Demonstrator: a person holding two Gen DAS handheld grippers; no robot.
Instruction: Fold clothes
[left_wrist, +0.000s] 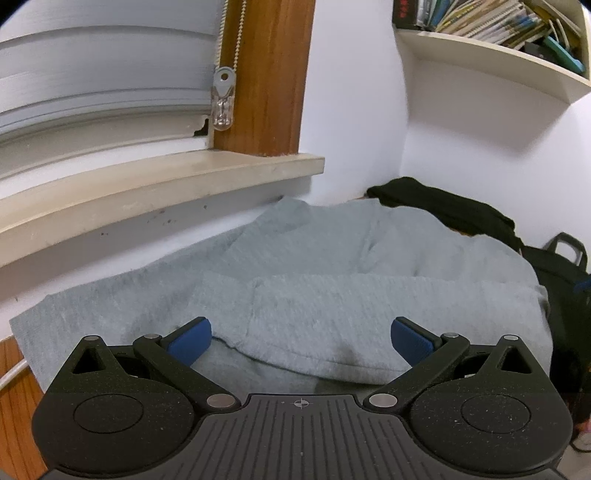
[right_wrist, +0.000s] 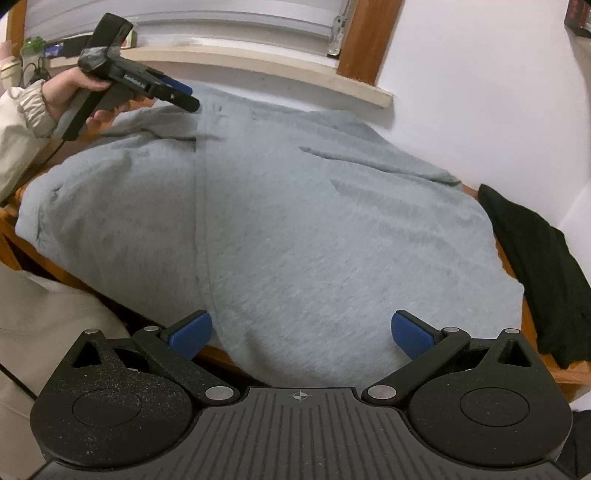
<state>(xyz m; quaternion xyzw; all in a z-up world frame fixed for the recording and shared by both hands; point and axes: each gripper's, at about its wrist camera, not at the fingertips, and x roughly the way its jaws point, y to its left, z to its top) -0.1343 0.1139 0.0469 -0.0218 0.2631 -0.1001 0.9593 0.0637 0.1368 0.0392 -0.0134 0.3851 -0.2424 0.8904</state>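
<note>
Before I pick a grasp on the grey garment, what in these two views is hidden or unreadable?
- Grey garment: near hem hidden behind the right gripper body, right wrist view; left end cut by the left gripper housing, left wrist view.
- Black garment: bunched, type unclear, both views.
- Shelf books: titles too small, cropped by the top edge.
- Wooden surface: mostly covered by cloth.

One grey garment (right_wrist: 314, 221), one black garment (right_wrist: 535, 273), two grippers (left_wrist: 301, 341) (right_wrist: 301, 336).

wooden table (right_wrist: 515, 275) — grey garment (right_wrist: 295, 229), black garment (right_wrist: 535, 266)
</note>
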